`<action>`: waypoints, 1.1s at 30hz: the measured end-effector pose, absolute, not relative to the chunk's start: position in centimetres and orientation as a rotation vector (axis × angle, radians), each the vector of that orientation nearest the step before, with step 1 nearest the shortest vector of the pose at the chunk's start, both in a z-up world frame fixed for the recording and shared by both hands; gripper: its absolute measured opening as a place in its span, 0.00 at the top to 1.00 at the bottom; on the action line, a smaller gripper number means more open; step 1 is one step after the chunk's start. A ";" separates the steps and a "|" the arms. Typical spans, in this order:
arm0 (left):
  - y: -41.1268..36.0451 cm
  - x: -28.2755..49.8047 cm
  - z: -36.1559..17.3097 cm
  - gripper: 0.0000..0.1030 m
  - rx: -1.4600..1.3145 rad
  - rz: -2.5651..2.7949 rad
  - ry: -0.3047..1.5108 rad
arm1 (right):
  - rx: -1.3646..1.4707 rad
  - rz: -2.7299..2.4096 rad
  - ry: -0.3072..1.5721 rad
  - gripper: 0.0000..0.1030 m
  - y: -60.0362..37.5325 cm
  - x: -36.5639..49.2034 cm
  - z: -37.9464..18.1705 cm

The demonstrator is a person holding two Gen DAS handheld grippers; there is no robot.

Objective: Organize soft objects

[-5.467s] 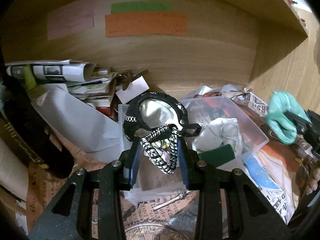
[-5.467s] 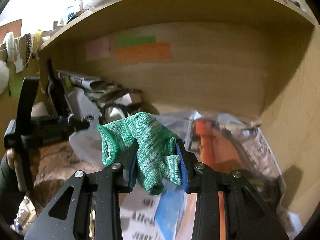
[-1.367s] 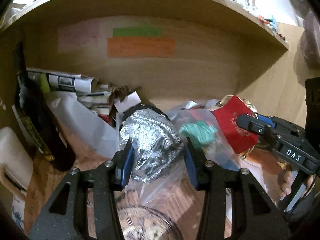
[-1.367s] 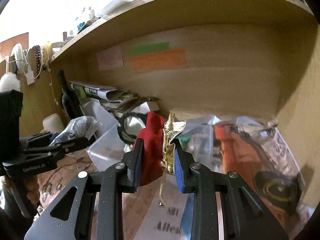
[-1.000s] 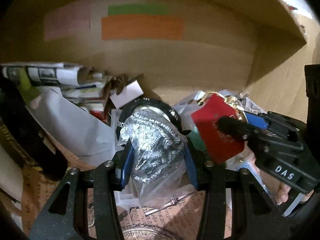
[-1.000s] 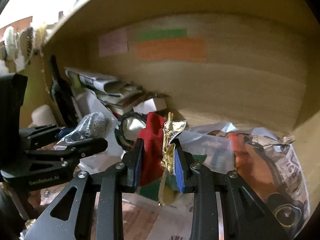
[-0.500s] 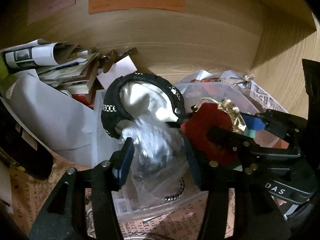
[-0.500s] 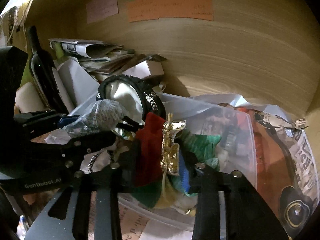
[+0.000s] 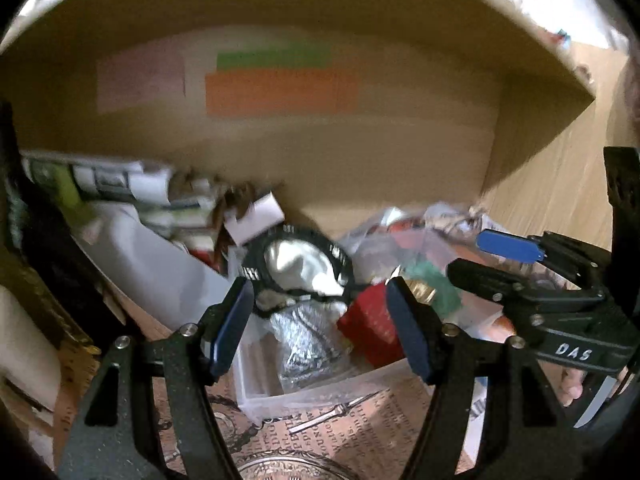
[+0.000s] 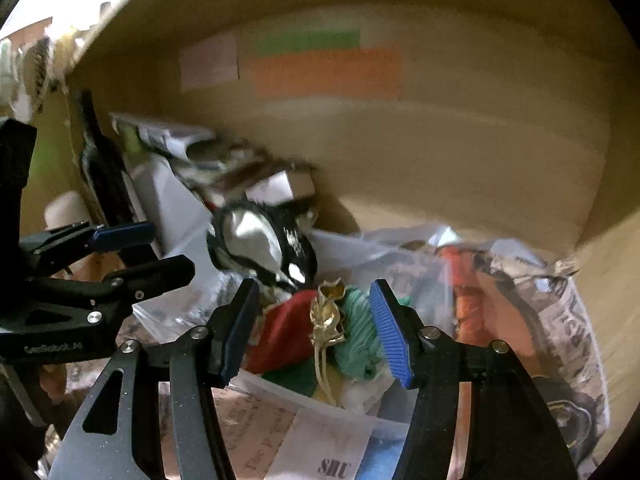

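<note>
Crinkly silver pouch (image 9: pixel 304 340) and red velvet pouch (image 10: pixel 280 332) lie in clear tub (image 9: pixel 256 396).

A red pouch (image 10: pixel 280 332) with gold trim and a green glove (image 10: pixel 360 340) lie in the clear bin (image 10: pixel 320 404) between the spread fingers (image 10: pixel 390 334); a bagged silver scrubber (image 9: pixel 304 340) lies beside them.

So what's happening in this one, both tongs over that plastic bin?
A person is sorting soft items into a clear plastic bin on a cluttered shelf. Both tongs are open and empty: the left tongs hang over a bagged silver item, the right tongs over a red pouch with gold trim and a green glove. All three lie in the bin, apparently just dropped.
</note>
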State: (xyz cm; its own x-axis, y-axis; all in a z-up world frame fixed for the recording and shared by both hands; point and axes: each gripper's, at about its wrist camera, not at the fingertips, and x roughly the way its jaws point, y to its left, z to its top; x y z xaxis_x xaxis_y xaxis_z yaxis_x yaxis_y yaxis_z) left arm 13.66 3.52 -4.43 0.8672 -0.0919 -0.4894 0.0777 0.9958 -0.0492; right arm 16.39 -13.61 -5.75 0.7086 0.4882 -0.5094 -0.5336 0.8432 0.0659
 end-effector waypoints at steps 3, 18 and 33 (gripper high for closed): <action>3.3 11.9 -2.9 0.33 -0.024 -0.081 0.449 | -0.059 0.573 0.485 0.47 -14.8 14.8 -4.0; 2.4 4.2 1.2 0.05 -0.024 -0.056 0.249 | 0.000 0.584 0.256 0.19 -17.6 8.5 0.8; 1.9 2.6 1.4 0.00 -0.033 -0.054 0.236 | 0.016 0.572 0.233 0.00 -18.0 6.4 0.9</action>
